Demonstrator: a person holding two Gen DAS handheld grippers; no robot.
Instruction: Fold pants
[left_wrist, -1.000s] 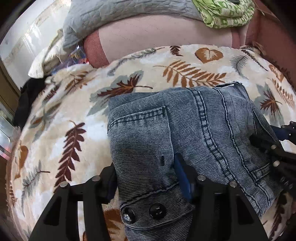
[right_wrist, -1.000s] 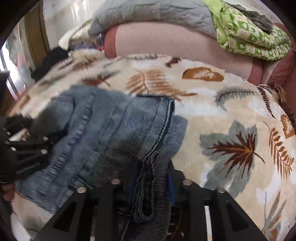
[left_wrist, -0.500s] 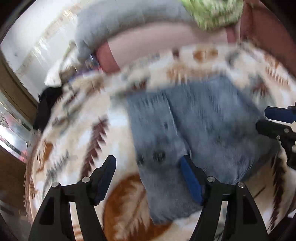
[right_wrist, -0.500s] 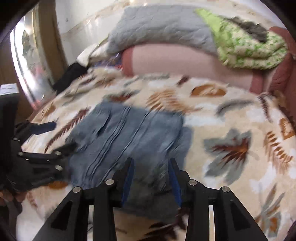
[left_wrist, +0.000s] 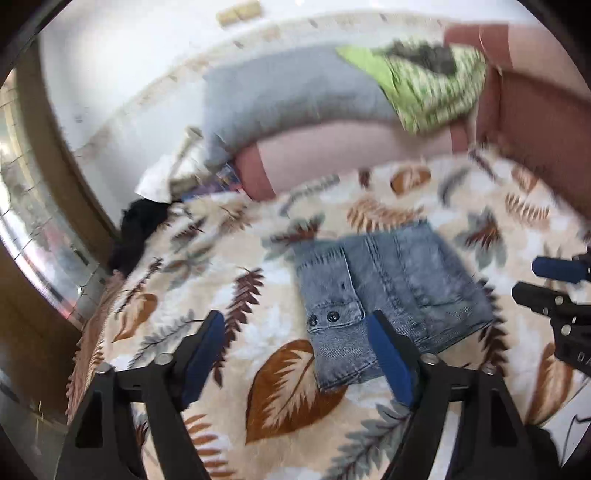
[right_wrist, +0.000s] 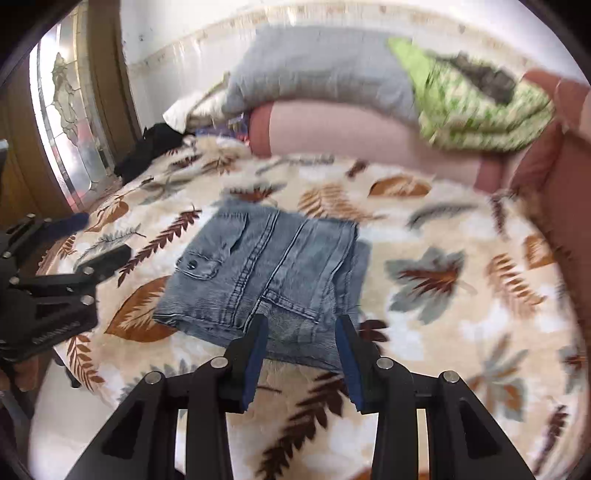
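The grey-blue denim pants (left_wrist: 388, 291) (right_wrist: 269, 273) lie folded into a compact rectangle on the leaf-print blanket (left_wrist: 280, 384) (right_wrist: 454, 280), pocket flap and buttons facing up. My left gripper (left_wrist: 295, 328) hangs above and in front of the pants' left end, its jaws opening wide with nothing between them. Over the pants' near right edge, my right gripper (right_wrist: 301, 334) is raised clear of the cloth, its blue pads (right_wrist: 255, 354) apart and empty. Each gripper shows at the side of the other's view.
A pink bolster (right_wrist: 362, 129) with a grey pillow (right_wrist: 325, 70) and a green patterned cloth (right_wrist: 476, 107) lies behind the blanket. A black garment (right_wrist: 147, 151) sits at the back left beside a glass-panelled wooden door (right_wrist: 66, 110). A reddish cushion (left_wrist: 535, 125) borders the right.
Both grippers let go of the denim and rose back away from it. The folded pants now lie flat on the blanket, smaller in both views. The left jaws spread wider.
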